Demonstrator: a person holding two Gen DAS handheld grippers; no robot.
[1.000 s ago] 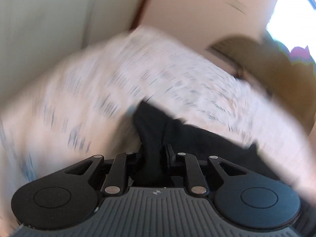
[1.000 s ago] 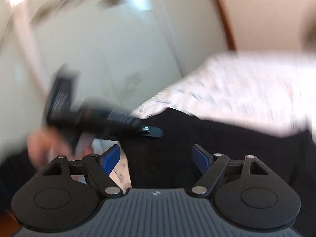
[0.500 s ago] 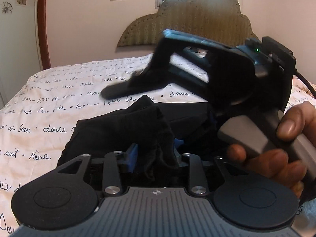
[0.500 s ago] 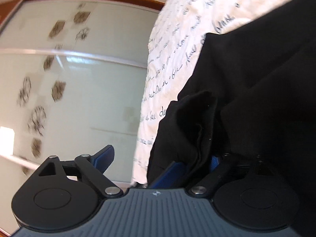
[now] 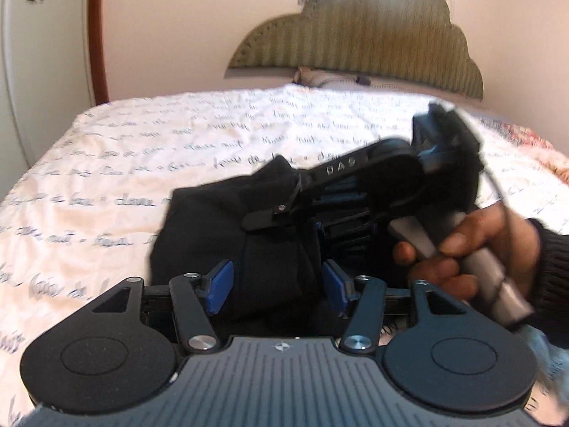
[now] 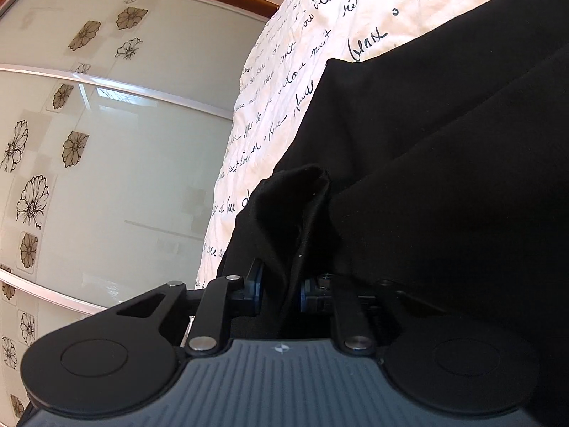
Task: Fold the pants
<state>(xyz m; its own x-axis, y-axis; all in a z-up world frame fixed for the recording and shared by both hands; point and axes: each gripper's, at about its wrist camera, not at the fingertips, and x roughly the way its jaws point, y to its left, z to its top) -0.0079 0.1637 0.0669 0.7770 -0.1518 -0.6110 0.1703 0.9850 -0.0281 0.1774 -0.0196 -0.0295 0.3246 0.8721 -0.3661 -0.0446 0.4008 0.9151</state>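
Black soft-fabric pants (image 5: 220, 220), bunched near the foot end of the white script-printed bedspread (image 5: 142, 149), changing grip from one tool to the other.

Pants lie in a heap on the bedspread, on the side away from the padded olive headboard (image 5: 359, 35). Left gripper (image 5: 275, 290): blue pads spread and opening, a fold of cloth hanging loose between them, not pressed; likely letting go so the other tool can take the load. Right gripper (image 6: 279, 291): jaws closing, pads pinching a raised ridge of the black cloth. It sits on the side of the heap away from the headboard, tipped on its side, probably to catch the edge where layers meet. The person's right hand (image 5: 448, 252) wraps its handle. Flowered glass wardrobe doors (image 6: 106, 142) stand beyond the bedspread's edge. Judgement: a regrasp before the next fold; thin cloth may slip.
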